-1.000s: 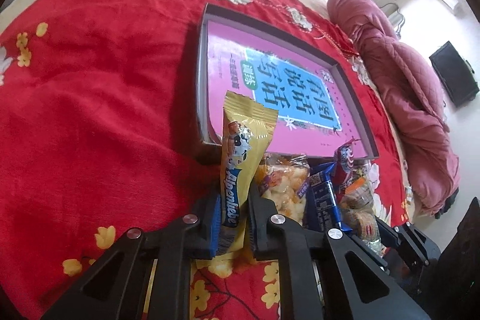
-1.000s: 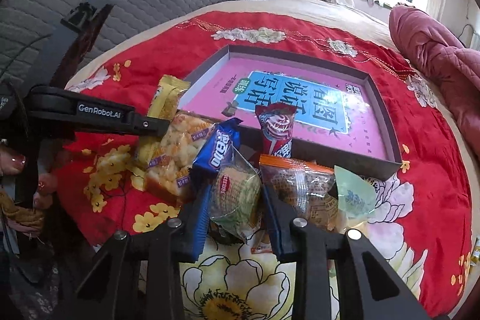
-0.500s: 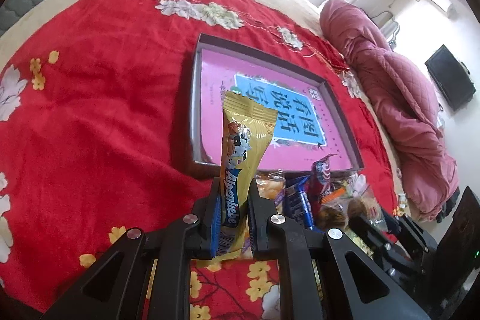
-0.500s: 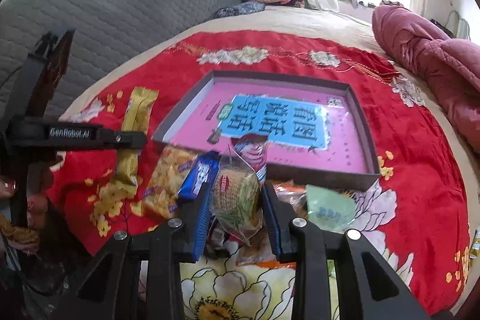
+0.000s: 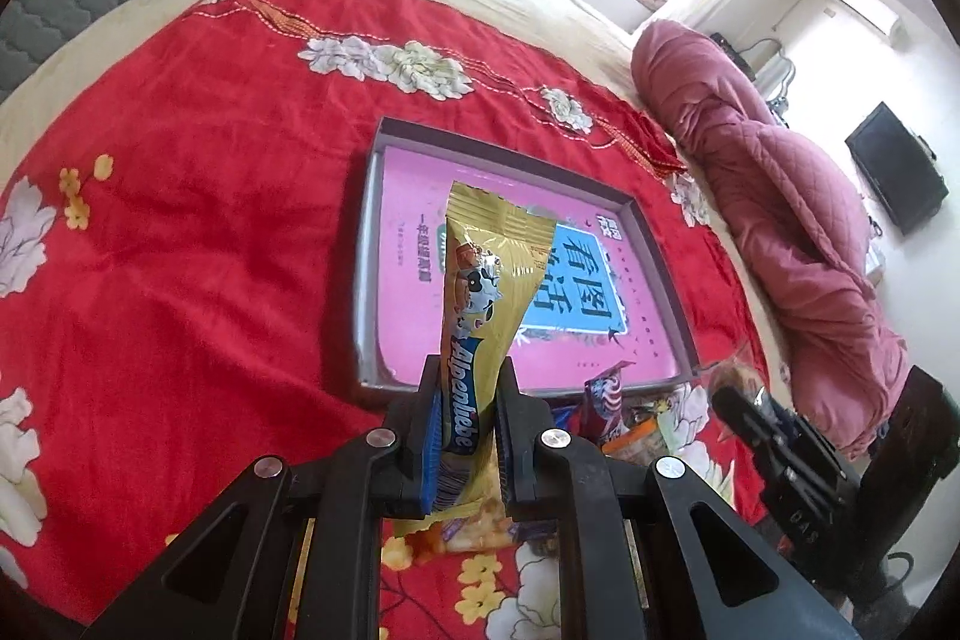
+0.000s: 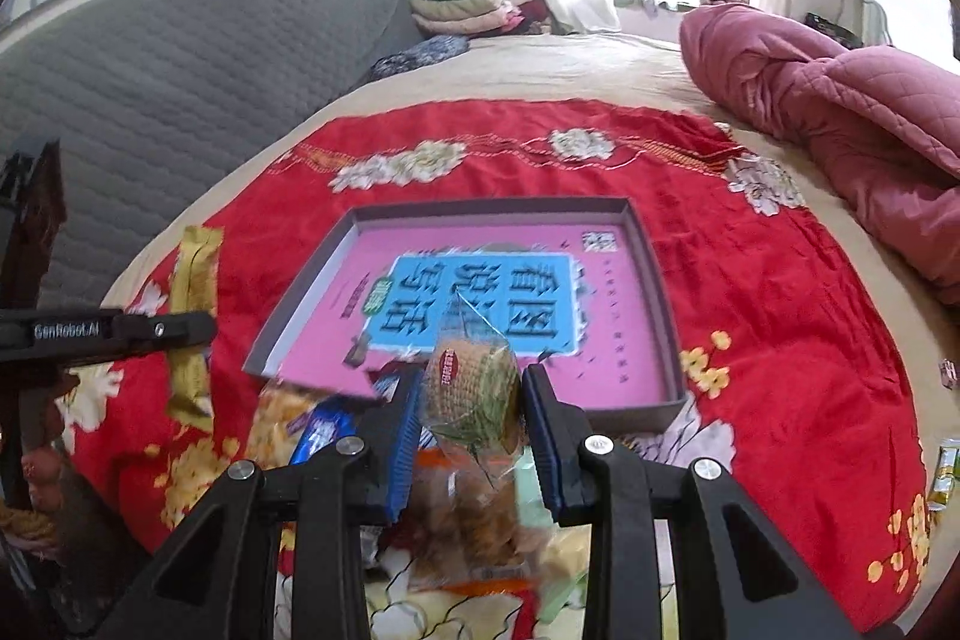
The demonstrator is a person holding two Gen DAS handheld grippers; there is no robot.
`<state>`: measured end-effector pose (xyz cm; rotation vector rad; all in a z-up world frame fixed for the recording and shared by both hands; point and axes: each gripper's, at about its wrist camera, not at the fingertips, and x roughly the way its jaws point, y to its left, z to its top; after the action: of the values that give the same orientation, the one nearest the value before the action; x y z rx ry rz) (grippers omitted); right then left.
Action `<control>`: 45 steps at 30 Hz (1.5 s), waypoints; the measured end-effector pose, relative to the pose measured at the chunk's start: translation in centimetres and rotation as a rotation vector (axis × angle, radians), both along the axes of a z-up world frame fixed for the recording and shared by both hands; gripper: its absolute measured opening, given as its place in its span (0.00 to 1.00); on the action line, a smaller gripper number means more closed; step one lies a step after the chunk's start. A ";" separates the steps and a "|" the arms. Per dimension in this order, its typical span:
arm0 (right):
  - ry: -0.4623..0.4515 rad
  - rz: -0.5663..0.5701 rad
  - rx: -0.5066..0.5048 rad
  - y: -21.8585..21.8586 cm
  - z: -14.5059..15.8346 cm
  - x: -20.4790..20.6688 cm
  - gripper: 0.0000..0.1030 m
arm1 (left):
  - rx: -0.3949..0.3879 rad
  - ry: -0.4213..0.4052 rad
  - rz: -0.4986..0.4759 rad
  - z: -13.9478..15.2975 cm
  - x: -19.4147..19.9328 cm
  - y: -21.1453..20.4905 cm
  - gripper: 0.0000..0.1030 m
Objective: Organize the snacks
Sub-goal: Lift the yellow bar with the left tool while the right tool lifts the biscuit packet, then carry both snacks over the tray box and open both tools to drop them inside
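Observation:
My left gripper is shut on a long golden Alpenliebe candy pack, which stands up in front of the near edge of the pink-bottomed box lid. That same pack shows at the left of the right wrist view, held by the left gripper. My right gripper is shut on a clear-wrapped round cracker packet, lifted above the snack pile just short of the box lid. The right gripper's body shows at the lower right of the left wrist view.
Loose snacks lie on the red flowered blanket by the lid's near edge: a red wrapper, a blue packet, a puffed-snack bag. A rolled pink quilt lies at the right, a grey headboard at the left.
Both grippers have risen with their packets, so the box lid and blanket look smaller and farther. The cracker packet has lifted off the pile and moved toward the lid.

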<state>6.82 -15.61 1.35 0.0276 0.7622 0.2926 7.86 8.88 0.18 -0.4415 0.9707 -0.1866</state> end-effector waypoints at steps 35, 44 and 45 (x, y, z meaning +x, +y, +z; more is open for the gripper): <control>0.121 -0.240 -0.108 -4.3 -3.5 8.0 0.33 | -0.003 0.059 -0.098 -3.1 7.4 -4.4 0.15; 0.149 -0.248 -0.167 -3.5 -4.3 8.7 0.33 | 0.043 0.064 -0.098 -4.1 7.7 -4.8 0.15; 0.151 -0.243 -0.176 -3.3 -4.4 8.8 0.33 | 0.044 0.068 -0.095 -4.2 7.7 -4.7 0.15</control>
<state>15.62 -18.94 -3.09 -0.0243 0.9226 -0.0092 15.57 4.19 -4.05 -0.3635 1.0615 -0.2369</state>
